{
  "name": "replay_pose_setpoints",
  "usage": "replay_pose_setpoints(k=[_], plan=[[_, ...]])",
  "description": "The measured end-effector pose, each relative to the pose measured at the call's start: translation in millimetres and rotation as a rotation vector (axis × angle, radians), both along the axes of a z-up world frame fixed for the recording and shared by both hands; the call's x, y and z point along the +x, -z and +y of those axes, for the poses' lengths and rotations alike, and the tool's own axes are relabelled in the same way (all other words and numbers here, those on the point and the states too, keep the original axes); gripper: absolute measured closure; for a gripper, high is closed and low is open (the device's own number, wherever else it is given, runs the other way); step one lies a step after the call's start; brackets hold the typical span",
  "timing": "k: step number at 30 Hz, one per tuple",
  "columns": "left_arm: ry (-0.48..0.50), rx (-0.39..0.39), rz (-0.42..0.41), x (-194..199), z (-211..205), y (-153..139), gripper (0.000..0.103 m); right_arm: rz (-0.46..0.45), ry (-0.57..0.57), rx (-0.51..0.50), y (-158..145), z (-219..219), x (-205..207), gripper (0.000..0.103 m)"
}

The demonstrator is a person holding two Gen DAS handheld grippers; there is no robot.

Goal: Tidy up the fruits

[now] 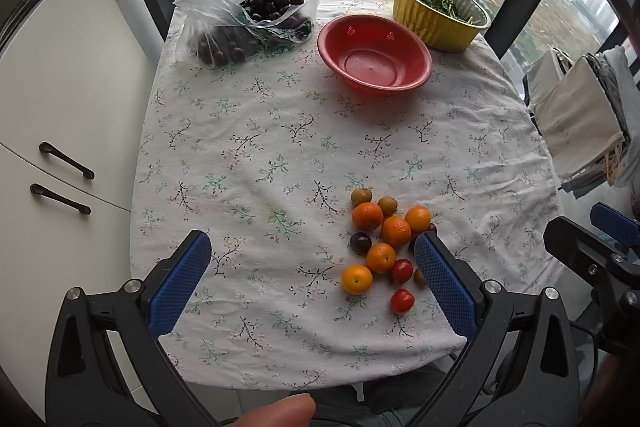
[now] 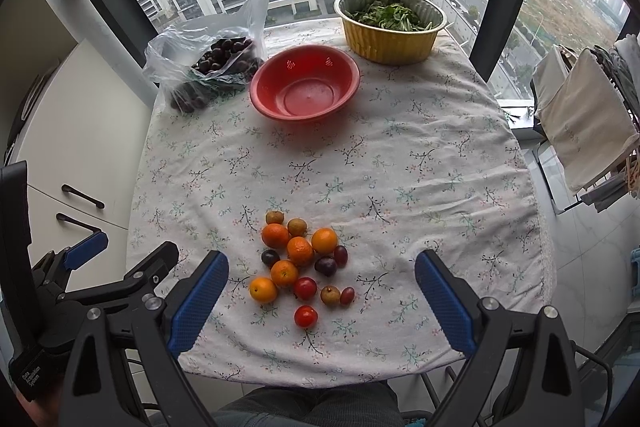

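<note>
A pile of small fruits (image 1: 380, 247) lies on the near part of the floral tablecloth: small oranges, cherry tomatoes, dark plums, brown longans. It also shows in the right wrist view (image 2: 298, 263). An empty red colander bowl (image 1: 374, 53) (image 2: 305, 83) stands at the far side. My left gripper (image 1: 312, 259) is open and empty above the near edge, its right finger beside the pile. My right gripper (image 2: 322, 279) is open and empty, hovering just short of the pile.
A clear plastic bag of dark fruit (image 1: 248, 23) (image 2: 208, 63) lies at the far left. A gold foil container of greens (image 1: 440, 11) (image 2: 390, 25) stands at the far right. White cabinets (image 1: 60, 107) are left, a laundry rack (image 2: 580, 119) right, windows behind.
</note>
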State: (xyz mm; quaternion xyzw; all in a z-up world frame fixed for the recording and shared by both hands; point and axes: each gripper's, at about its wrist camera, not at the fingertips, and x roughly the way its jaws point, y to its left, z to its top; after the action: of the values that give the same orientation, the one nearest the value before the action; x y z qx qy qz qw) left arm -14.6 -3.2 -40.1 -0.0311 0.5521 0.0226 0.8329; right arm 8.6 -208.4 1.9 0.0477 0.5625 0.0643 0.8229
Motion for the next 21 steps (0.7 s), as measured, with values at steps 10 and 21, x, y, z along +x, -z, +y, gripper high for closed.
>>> replay_pose_setpoints(k=[10, 21], plan=[[0.013, -0.008, 0.011, 8, 2, -1, 0.000, 0.015, 0.005, 0.008, 8, -5, -11, 0.006], [0.123, -0.147, -0.024, 17, 28, 33, 0.000, 0.010, -0.014, 0.060, 18, -18, 0, 0.006]])
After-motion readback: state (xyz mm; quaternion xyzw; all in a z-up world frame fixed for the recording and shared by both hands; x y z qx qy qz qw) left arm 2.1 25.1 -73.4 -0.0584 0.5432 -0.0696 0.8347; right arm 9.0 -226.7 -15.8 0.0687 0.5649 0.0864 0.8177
